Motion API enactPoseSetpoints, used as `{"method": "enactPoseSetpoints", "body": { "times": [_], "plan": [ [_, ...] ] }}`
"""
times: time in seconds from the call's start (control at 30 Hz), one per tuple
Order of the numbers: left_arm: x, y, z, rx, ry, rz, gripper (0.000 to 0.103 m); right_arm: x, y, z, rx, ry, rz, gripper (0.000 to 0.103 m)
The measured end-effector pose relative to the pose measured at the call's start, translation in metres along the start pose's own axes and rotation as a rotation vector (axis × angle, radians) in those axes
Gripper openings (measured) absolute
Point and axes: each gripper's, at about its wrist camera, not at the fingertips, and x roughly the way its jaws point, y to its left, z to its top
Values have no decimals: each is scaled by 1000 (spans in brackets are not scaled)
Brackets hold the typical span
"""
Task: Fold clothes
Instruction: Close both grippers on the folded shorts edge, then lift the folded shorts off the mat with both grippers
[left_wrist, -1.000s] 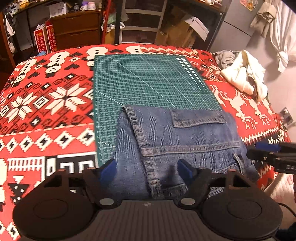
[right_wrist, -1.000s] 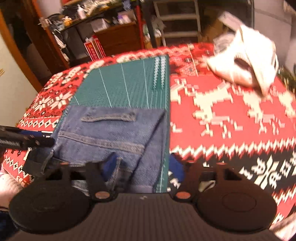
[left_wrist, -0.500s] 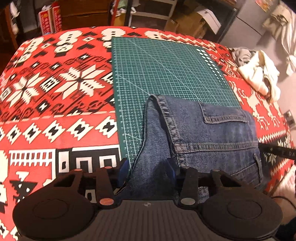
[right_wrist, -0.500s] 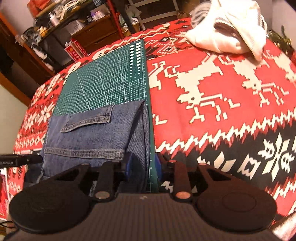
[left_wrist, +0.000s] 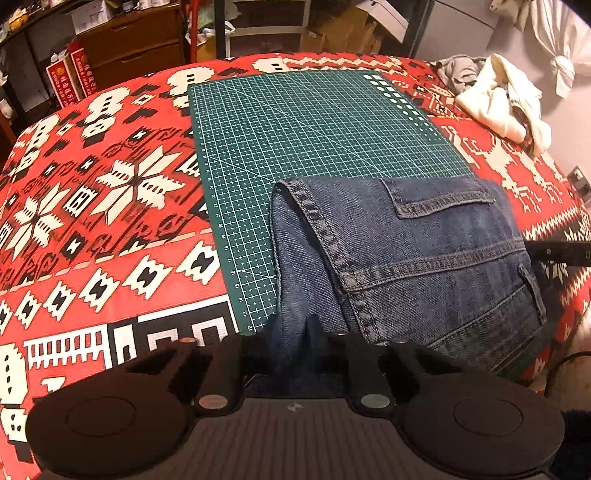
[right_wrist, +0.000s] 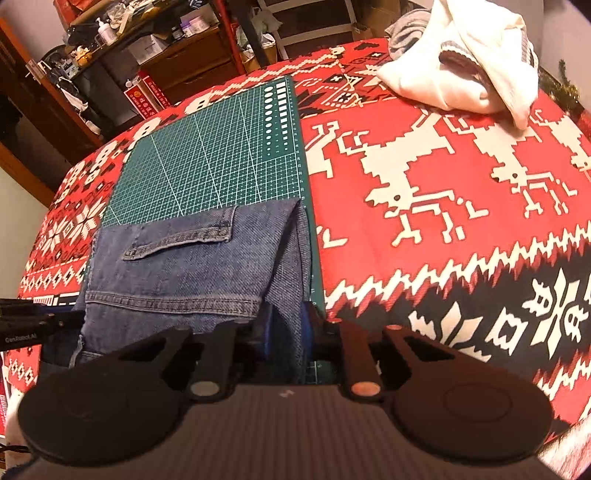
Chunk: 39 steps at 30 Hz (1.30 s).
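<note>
Blue denim jeans (left_wrist: 424, 258) with paler stitched seams; dark green cutting mat (left_wrist: 314, 125) at twelve o'clock, ruled in a fine white grid; tablecloth (left_wrist: 110, 192) red, patterned with white and black snowflakes and reindeer; cream-white garment (right_wrist: 461, 62) at two o'clock.

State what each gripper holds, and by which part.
Both hold the jeans at the near edge. The left gripper pinches its left corner; the right gripper pinches the folded right edge.
</note>
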Motion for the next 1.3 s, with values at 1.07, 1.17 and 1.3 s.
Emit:
{"method": "enactPoseSetpoints", "body": {
  "times": [1.07,1.17,1.3],
  "plan": [
    [-13,9,47,-240,222,-33,6,7,34,82,-176,255,-32,1],
    [-24,12,55,-328,256,-32,6,6,51,104,-230,291,-43,1],
    [-48,20,68,-428,271,16,6,5,90,138,-359,343,-25,1]
  ]
}}
